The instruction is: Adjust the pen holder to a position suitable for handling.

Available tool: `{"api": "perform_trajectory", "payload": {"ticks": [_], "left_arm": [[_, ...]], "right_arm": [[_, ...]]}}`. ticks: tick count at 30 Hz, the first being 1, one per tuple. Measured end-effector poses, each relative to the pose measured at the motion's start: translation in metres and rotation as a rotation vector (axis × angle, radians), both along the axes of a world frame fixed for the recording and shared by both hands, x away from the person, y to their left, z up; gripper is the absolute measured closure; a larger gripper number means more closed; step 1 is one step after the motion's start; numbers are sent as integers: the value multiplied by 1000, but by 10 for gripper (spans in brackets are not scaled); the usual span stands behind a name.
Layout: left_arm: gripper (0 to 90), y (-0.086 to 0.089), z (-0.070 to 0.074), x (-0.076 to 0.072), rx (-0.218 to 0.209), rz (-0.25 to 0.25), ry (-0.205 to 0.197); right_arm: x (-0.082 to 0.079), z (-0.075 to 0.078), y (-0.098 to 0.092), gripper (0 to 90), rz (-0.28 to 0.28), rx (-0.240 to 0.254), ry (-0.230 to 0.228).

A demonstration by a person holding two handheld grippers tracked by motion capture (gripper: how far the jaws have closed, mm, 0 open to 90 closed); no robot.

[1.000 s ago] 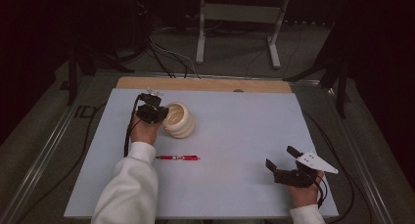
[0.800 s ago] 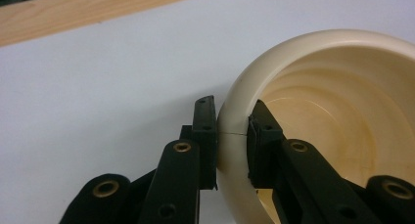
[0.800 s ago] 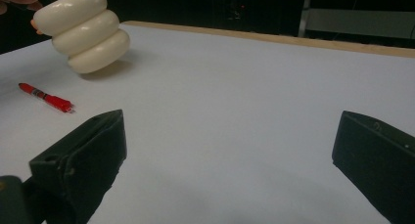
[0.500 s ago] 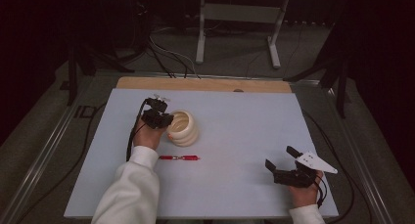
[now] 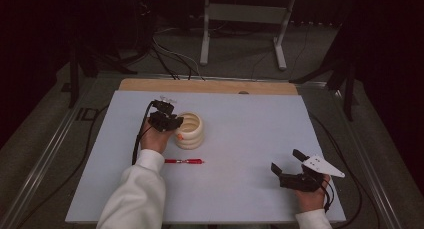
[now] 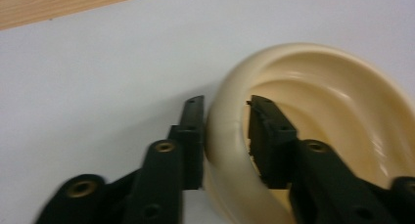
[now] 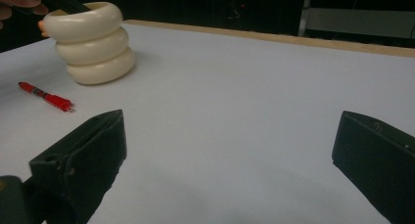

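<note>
The left gripper (image 5: pixel 175 125) sat at the rim of the cream ribbed cup (image 5: pixel 189 130), one jaw outside the wall and one inside, as the left gripper view showed pretty clearly. Its jaws had just been opening, w/ the cup's wall (image 6: pixel 227 136) between them; there looked to be a thin gap on both sides, so the pads weren't pressing on it, tho the shot was a bit blurry. The cup stood upright on the pale blue table top (image 5: pixel 250 139), left of centre and toward the far side, looking like three stacked rings from the right gripper view (image 7: pixel 94 43). A red pen (image 5: pixel 184 161) lay flat on the table just on the near side of the cup, not touching it, near the person's white sleeve (image 5: pixel 135 199). The right gripper (image 5: pixel 291 165) was well apart from all that, over at the near right part of the table, jaws spread wide w/ nothing between them but bare table. A wooden strip (image 5: pixel 210 86) ran along the table's far edge.
</note>
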State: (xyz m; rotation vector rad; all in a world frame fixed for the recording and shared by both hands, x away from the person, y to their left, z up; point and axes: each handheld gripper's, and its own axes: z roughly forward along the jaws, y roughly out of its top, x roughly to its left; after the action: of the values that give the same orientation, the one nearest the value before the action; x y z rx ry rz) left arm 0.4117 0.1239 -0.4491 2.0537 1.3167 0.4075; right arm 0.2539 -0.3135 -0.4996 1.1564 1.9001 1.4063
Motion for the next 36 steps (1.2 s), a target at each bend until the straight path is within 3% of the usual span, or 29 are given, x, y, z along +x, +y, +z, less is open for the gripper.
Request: {"api": "perform_trajectory", "payload": {"ticks": [2, 5, 13, 16, 18, 22, 36], "left_arm": [[622, 1, -1, -1, -18, -12, -8], [479, 2, 0, -3, -45, -3, -30], [197, 7, 10, -14, -89, 14, -133], [116, 10, 13, -19, -116, 7, -167], [20, 11, 15, -22, -112, -4, -184], [1, 14, 19, -31, -141, -11, -238], [1, 22, 31, -56, -162, -49, -298]], "right_arm": [[0, 0, 0, 0, 0, -1, -2], [0, 0, 0, 0, -1, -1, -3], [-1, 0, 0, 1, -1, -1, -3], [-1, 1, 0, 0, 0, 0, -5], [-1, 1, 0, 0, 0, -1, -5], [-1, 1, 0, 1, -3, 0, -5], [-1, 0, 0, 0, -4, -1, -5]]}}
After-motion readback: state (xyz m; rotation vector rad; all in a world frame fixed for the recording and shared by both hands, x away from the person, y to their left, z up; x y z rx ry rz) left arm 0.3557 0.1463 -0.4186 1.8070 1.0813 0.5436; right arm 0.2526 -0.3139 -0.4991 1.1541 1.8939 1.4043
